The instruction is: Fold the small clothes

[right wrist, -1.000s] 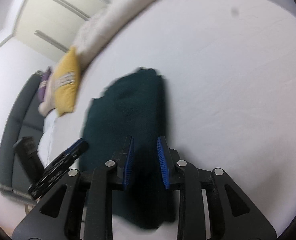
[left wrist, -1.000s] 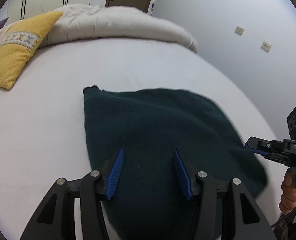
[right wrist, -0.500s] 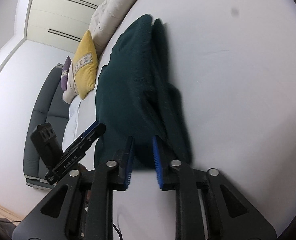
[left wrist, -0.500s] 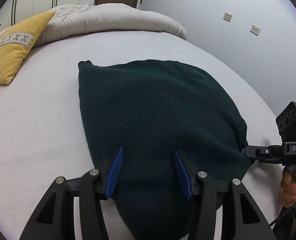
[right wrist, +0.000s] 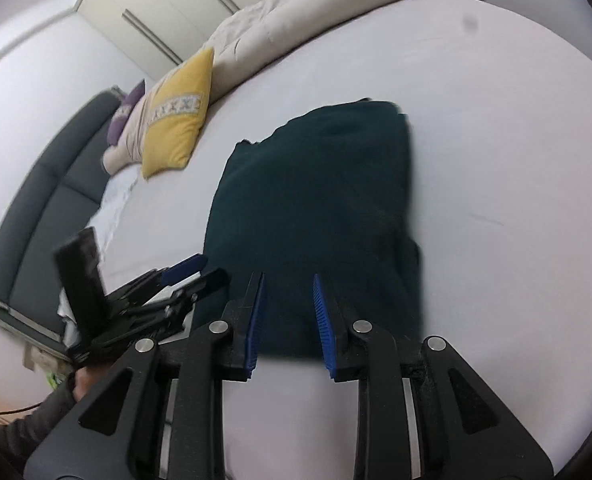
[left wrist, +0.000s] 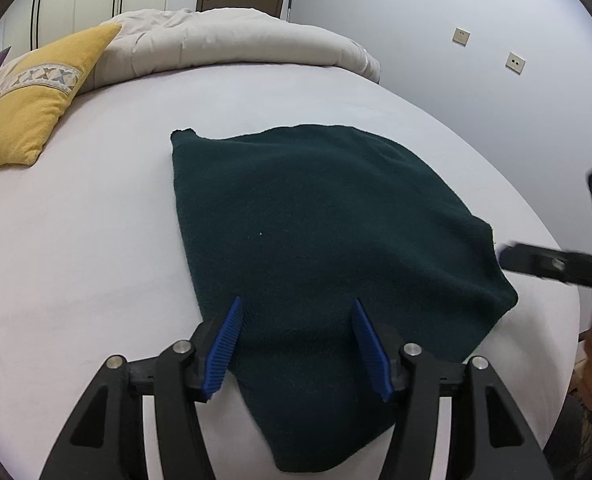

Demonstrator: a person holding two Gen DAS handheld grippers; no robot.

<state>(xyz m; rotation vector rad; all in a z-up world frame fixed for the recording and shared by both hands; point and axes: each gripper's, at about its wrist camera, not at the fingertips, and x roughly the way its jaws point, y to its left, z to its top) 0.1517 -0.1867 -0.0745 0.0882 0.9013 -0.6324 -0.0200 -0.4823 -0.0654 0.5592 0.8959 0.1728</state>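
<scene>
1. The bed [left wrist: 96, 240], under a pale sheet, carries everything; a rumpled duvet [left wrist: 236, 40] and a yellow cushion [left wrist: 28, 112] sit at its far end, well apart from the work.
2. The dark green garment [left wrist: 315, 232] now lies flat on the sheet, in the middle of the bed near its front edge. Half a second ago the right wrist view showed its right side lifted and bunched in a pinch; that edge has since dropped, and the cloth reads as a doubled layer with a thick right border [right wrist: 407, 184].
3. The right gripper [right wrist: 288, 316] has let go: its blue pads stand apart over the near hem, nothing between them. Earlier they were nearly together on the fabric.
4. The left gripper [left wrist: 296, 344] is spread wide as before, above the near part of the garment and holding nothing.
5. My reading: one fold has just been laid, and both tools are free for smoothing or a second fold.
</scene>
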